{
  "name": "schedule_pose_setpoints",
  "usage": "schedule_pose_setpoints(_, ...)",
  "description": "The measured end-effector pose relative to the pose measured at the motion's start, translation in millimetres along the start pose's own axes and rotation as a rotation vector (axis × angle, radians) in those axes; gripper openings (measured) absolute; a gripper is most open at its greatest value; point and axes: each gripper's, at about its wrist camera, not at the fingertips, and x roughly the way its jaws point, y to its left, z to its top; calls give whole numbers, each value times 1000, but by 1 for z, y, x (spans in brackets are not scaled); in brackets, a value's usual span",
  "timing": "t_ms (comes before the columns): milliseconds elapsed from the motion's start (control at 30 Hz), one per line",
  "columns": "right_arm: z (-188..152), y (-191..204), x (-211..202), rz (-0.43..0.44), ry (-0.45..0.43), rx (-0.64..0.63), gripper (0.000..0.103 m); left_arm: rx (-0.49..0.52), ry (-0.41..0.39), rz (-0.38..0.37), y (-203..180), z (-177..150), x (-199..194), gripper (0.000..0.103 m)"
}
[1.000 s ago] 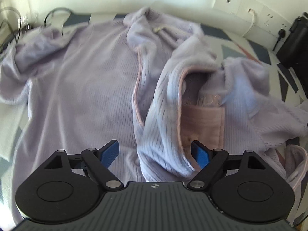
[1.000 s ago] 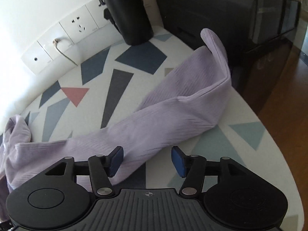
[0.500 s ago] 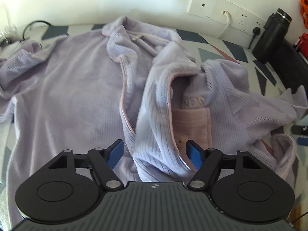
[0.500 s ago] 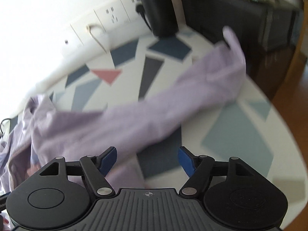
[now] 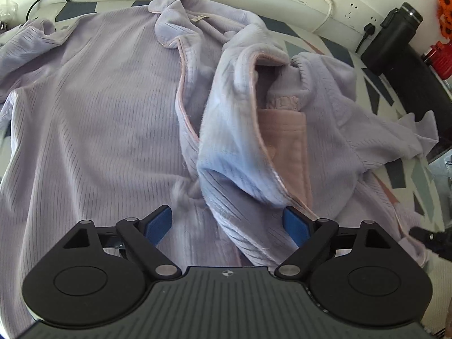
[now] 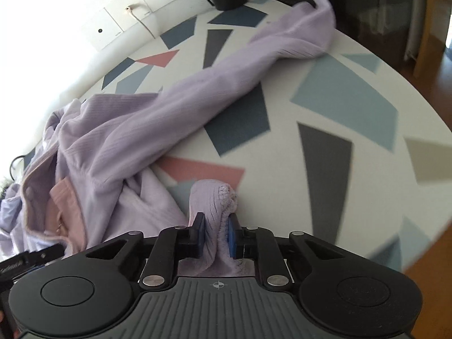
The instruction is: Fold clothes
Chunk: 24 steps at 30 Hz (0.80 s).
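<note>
Two grippers worked the jacket [image 5: 93,118]: right gripper [image 6: 216,233] was clamped on its hem, left gripper [image 5: 227,223] gaped wide above it, empty. Pulling could slip the bunched hem.

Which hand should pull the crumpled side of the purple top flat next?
Probably the right. The right gripper is already shut on a hem corner of the purple top, ready to pull. The left gripper is open, holding nothing.

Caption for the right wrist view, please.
Right gripper pinches a hem of the lilac garment on the patterned table.
</note>
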Motion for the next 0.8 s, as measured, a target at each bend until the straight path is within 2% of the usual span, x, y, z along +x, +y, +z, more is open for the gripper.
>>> schedule_pose_setpoints(167,-3,-5,-19,77,34,-26,14,-73,16,-101,-13,-14,-30,87)
schedule_pose_setpoints(333,-3,-14,-26,143,61,-17,14,-169,104,-234,-42,-44,-25,88)
schedule_pose_setpoints(567,-5,-20,-37,222,112,-85,13,-285,177,-260,-91,-75,9,88)
schedule_pose_setpoints(667,-6,-24,-43,234,118,-109,13,-305,165,-210,-103,-86,12,85)
schedule_pose_setpoints(700,-7,-26,-44,234,122,-116,13,-309,160,-194,-107,-89,12,78)
schedule_pose_setpoints(767,-8,-31,-46,237,130,-126,13,-290,136,-166,-110,-91,7,40)
schedule_pose_setpoints(800,-9,-33,-47,241,135,-132,13,-280,125,-152,-111,-92,4,33)
